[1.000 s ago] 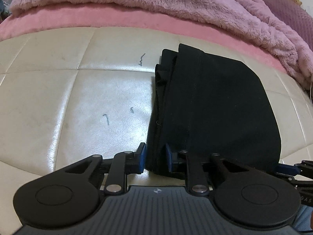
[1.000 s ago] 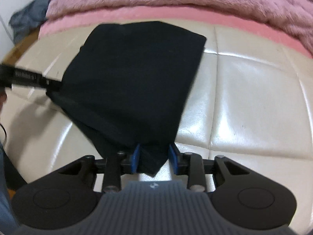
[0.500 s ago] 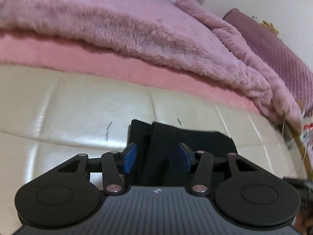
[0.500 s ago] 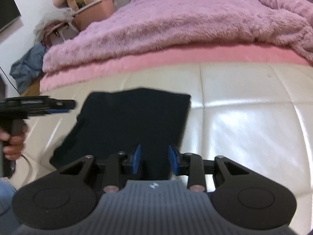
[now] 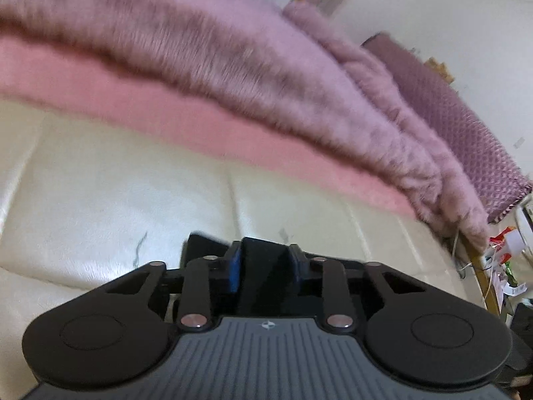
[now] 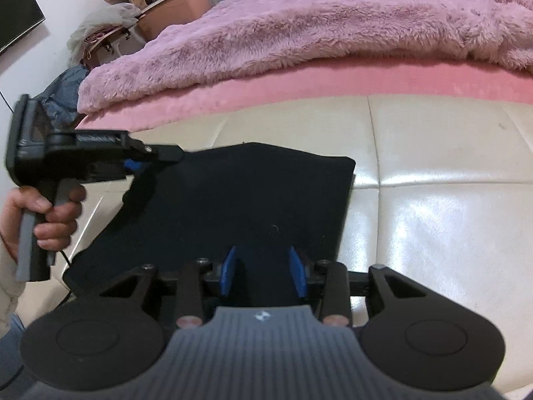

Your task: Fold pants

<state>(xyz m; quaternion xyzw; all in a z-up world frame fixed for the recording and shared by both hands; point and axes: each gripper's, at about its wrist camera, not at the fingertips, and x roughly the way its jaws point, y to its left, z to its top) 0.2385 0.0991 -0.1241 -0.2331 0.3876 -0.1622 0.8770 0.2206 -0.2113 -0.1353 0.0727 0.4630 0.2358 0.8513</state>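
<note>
The black pants (image 6: 233,200) lie folded into a flat rectangle on the cream leather surface (image 6: 449,216). My right gripper (image 6: 263,270) is open above their near edge, with black cloth seen between the blue pads. My left gripper (image 5: 265,270) is also open, and only a small part of the pants (image 5: 260,266) shows between its pads. In the right wrist view the left gripper (image 6: 156,160) is held by a hand over the far left corner of the pants.
A fluffy pink blanket (image 6: 333,26) and a pink sheet edge (image 6: 299,90) border the far side. A purple cushion (image 5: 466,133) lies at the right. Bags and clothes (image 6: 133,23) stand at the back left.
Both grippers have let go of the pants, opened and lifted back. The pants now lie flat, and the left wrist view has tilted up toward the blanket.
</note>
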